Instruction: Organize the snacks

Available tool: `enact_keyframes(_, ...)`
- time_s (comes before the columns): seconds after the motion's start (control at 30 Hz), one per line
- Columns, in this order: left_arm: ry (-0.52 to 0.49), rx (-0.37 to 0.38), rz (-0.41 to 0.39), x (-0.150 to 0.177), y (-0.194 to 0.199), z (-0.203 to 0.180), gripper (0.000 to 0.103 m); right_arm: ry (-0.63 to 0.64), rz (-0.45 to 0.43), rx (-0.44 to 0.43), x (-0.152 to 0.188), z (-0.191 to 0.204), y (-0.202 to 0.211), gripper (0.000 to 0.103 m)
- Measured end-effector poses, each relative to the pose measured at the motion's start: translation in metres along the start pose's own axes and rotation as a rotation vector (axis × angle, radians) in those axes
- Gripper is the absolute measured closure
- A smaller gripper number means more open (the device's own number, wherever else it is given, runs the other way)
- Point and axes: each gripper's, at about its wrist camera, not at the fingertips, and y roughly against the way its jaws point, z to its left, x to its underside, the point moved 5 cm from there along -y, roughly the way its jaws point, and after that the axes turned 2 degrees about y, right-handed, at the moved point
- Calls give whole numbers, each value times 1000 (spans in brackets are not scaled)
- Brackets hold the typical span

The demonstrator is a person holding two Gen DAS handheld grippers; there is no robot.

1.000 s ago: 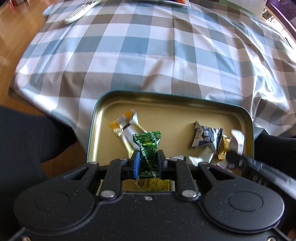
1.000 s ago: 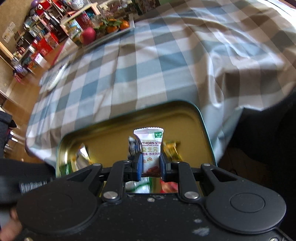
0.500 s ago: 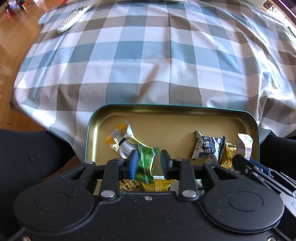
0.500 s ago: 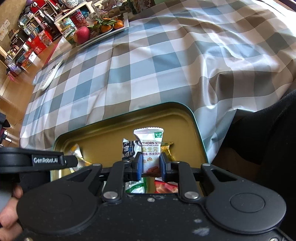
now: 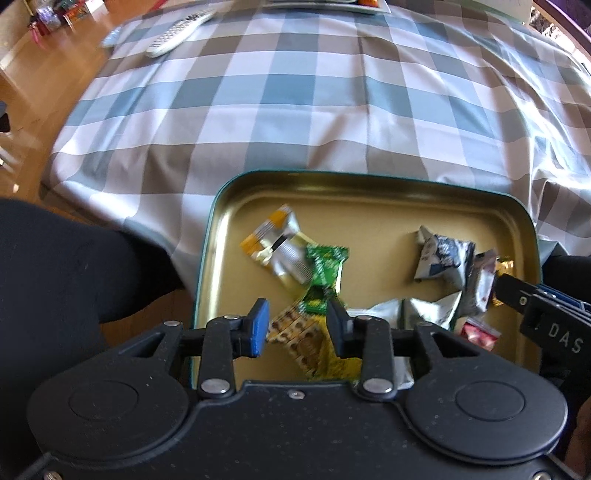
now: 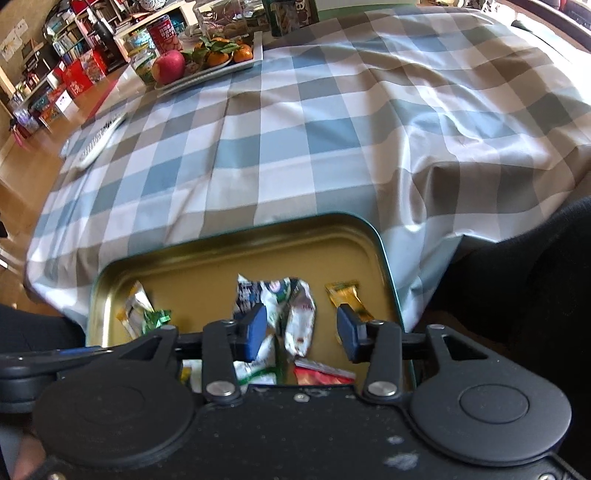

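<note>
A gold-lined tin tray with a green rim (image 5: 369, 199) sits at the near edge of the checked table and holds several wrapped snacks. My left gripper (image 5: 297, 326) is open and empty above it. The green candy (image 5: 325, 264) lies loose in the tray beside a silver-and-orange packet (image 5: 275, 240). My right gripper (image 6: 301, 334) is open and empty over the tray (image 6: 236, 254). The white hawthorn packet (image 6: 301, 325) lies in the tray between its fingers, next to a dark blue-and-white packet (image 6: 258, 295) and a gold candy (image 6: 345, 295).
A checked tablecloth (image 6: 314, 129) covers the table. A remote control (image 5: 177, 33) lies at the far left. A fruit tray with an apple and oranges (image 6: 207, 59) stands at the back. My dark-clothed legs (image 5: 74, 266) flank the tin.
Both grippers opened. The left let go of the green candy and the right let go of the white hawthorn packet; both snacks dropped into the tin.
</note>
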Motion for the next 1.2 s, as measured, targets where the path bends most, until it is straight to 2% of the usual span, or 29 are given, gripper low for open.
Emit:
enact_keyframes(0.13,-7,-10,-20,15,-1,4,58,23,-23,32,17,-2,5,55)
enact_keyframes(0.3,-15,-8,2,35,-5,5,58,19,-1,30,41,-3,5,55)
enact_keyframes(0.47,-28,17,1,52,-1,3,58,15,13,7,57,-2,7,55)
enact_keyframes(0.7,-41,6,-5,71,4,0,58,96,-25,-11,78,6,22,55)
enact_keyframes(0.9,-18,-5,-10,73,8,4,58,171,-37,-10,93,15,28,54)
enact_keyframes(1.2,-14,-26,-12,74,11,4,57,129,-36,-21,89,7,26,54)
